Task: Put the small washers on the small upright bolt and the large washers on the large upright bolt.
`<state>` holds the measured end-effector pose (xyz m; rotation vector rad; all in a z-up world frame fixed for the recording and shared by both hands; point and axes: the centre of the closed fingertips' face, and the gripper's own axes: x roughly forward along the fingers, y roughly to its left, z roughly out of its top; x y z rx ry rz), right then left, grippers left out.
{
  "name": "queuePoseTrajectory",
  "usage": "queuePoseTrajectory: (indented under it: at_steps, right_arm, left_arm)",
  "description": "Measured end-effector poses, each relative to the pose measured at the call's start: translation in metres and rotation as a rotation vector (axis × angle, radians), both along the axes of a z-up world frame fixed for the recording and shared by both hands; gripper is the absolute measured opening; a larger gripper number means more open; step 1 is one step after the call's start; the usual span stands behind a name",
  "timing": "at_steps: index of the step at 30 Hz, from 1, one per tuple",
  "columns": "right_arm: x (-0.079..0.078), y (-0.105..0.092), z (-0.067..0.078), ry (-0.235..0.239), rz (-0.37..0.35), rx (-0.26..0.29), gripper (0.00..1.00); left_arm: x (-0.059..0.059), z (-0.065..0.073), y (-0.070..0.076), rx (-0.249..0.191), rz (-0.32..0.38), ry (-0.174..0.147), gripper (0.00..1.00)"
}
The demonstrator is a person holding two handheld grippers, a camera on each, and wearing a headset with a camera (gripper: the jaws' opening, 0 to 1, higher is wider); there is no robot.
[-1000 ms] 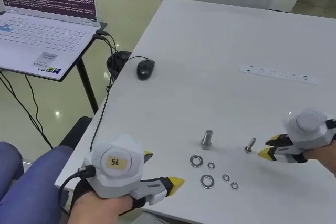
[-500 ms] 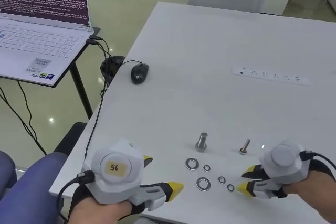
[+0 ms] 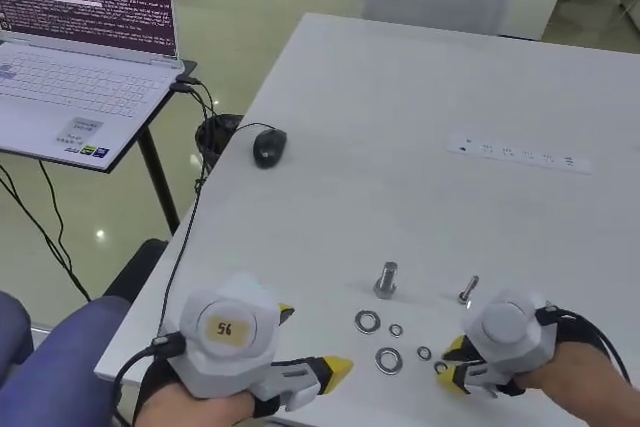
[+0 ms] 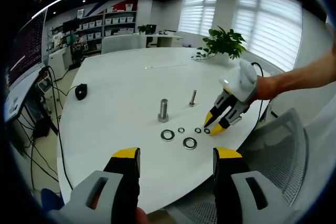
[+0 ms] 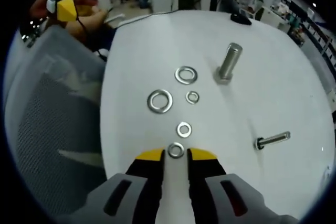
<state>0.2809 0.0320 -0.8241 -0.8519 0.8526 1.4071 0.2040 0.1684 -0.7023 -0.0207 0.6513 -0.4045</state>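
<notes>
Shiny metal, the small washer (image 5: 176, 150) lies flat between the tips of the right claw (image 5: 176, 158), which stand a little apart. It looks thin, light, hard and slippery, so pinch its outer edges. The left claw (image 4: 176, 154) gapes wide, empty.

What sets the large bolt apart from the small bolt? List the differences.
1. The large bolt has a thick shaft, the small bolt a thin one.
2. The large bolt stands taller than the small bolt.
3. The large bolt's head is wider than the small bolt's.
Shared: both stand upright, head down, on the white table, and neither carries a washer.
</notes>
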Motion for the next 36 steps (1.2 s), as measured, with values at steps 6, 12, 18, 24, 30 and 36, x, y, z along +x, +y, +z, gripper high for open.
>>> queuePoseTrajectory:
  at_steps: [6, 12, 18, 24, 30, 36]
  right_arm:
    - [0.000, 0.001, 0.000, -0.008, 0.012, -0.004, 0.15]
    - [0.000, 0.001, 0.000, -0.014, 0.006, -0.009, 0.14]
    - [-0.001, -0.004, 0.000, 0.003, -0.027, 0.001, 0.14]
    - [0.009, -0.012, 0.009, -0.003, -0.077, 0.021, 0.13]
    - [0.039, -0.021, 0.030, -0.046, -0.144, 0.049, 0.13]
    - [0.087, -0.026, 0.063, -0.107, -0.211, 0.087, 0.13]
  left_arm:
    - [0.003, 0.002, -0.003, 0.005, -0.014, -0.004, 0.55]
    - [0.003, 0.001, -0.003, 0.012, -0.022, -0.003, 0.55]
    - [0.001, 0.001, -0.002, 0.012, -0.016, 0.000, 0.55]
    - [0.000, 0.000, 0.000, 0.010, -0.010, 0.001, 0.55]
    - [0.000, 0.000, 0.000, 0.008, -0.009, 0.002, 0.55]
    - [0.002, 0.001, 0.001, 0.008, -0.011, 0.001, 0.55]
